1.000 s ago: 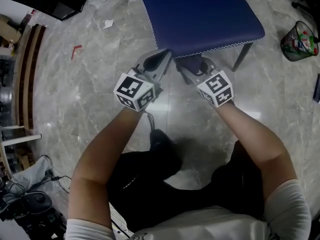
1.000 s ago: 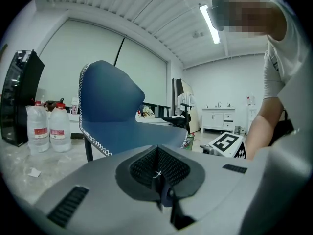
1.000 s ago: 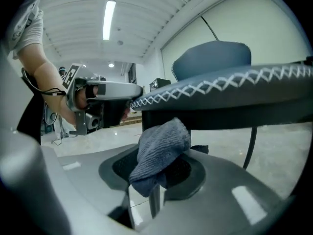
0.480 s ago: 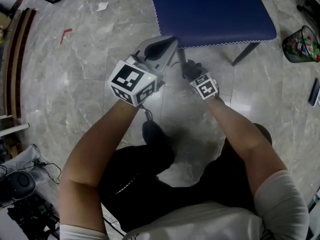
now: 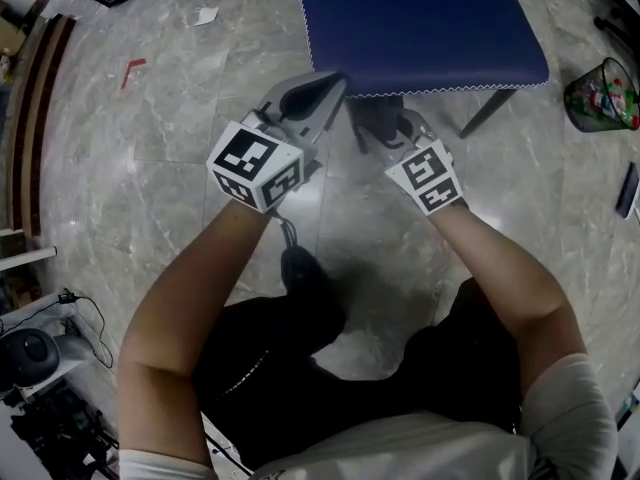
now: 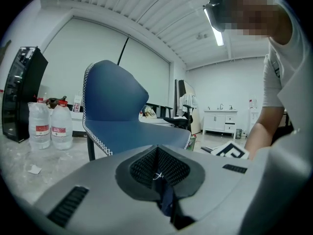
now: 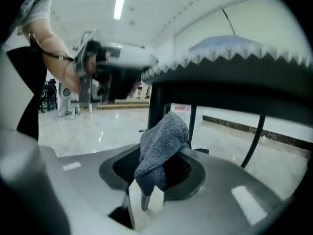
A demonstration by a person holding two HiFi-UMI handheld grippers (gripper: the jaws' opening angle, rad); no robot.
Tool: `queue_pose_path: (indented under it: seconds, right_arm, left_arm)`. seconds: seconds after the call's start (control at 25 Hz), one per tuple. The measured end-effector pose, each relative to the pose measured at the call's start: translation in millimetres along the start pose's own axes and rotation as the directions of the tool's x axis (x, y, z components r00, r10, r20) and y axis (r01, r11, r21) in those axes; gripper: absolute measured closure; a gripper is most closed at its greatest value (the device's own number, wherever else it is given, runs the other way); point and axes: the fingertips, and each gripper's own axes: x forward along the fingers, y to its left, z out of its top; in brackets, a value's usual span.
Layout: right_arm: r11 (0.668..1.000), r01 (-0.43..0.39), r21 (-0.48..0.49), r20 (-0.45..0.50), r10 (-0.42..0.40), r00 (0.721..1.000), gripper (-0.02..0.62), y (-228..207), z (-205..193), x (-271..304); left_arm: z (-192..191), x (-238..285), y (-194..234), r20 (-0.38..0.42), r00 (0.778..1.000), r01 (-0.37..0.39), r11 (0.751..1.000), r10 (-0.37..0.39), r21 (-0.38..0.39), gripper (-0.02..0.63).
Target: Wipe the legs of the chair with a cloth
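Jaws of right gripper (image 5: 392,128), just tightened on cloth (image 7: 161,141), raised again, chair leg (image 7: 155,106) just ahead: stroke likely done; left gripper (image 5: 325,90) jaws pinch seat (image 5: 420,18).

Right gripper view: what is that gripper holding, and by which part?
A grey-blue cloth, pinched by its bunched lower end; the jaws have just closed tighter, and the rest stands above them.

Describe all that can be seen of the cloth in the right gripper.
The cloth is blue-grey with a knitted, towel-like weave. Bunched into a wad, it is pinched between the jaws of the right gripper, which have just closed slightly further. It stands up out of them, its top at a dark chair leg; whether they touch is unclear.
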Motion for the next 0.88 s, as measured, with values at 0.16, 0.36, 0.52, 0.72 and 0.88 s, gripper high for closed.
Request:
queue_pose_path:
  seconds: [0.16, 0.36, 0.52, 0.72, 0.88]
  right_arm:
    - [0.999, 0.004, 0.053, 0.107, -0.009, 0.994, 0.477, -3, 45, -18]
    - [0.997, 0.025, 0.071, 0.046, -0.029, 0.999, 0.468, -4, -20, 12]
    - [0.996, 0.032, 0.083, -0.006, -0.031, 0.999, 0.466, -2, -60, 30]
    - [0.993, 0.034, 0.112, -0.134, -0.019, 0.991, 0.466, 6, -115, 51]
    - [0.975, 0.017, 0.219, -0.311, 0.053, 0.949, 0.468, 12, -174, 72]
  left_arm:
    - [-2, 1, -1, 0.008, 1.000, 0.001, 1.000, -0.001, -0.006, 0.600]
    - [-3, 1, -1, 0.026, 1.000, -0.002, 1.000, 0.002, 0.001, 0.600]
    - [-1, 3, 2, 0.038, 0.999, -0.003, 1.000, 0.003, 0.011, 0.600]
    - [-1, 2, 5, 0.038, 0.999, -0.006, 1.000, 0.007, -0.020, 0.600]
    - [0, 1, 7, 0.029, 1.000, -0.012, 1.000, 0.012, -0.014, 0.600]
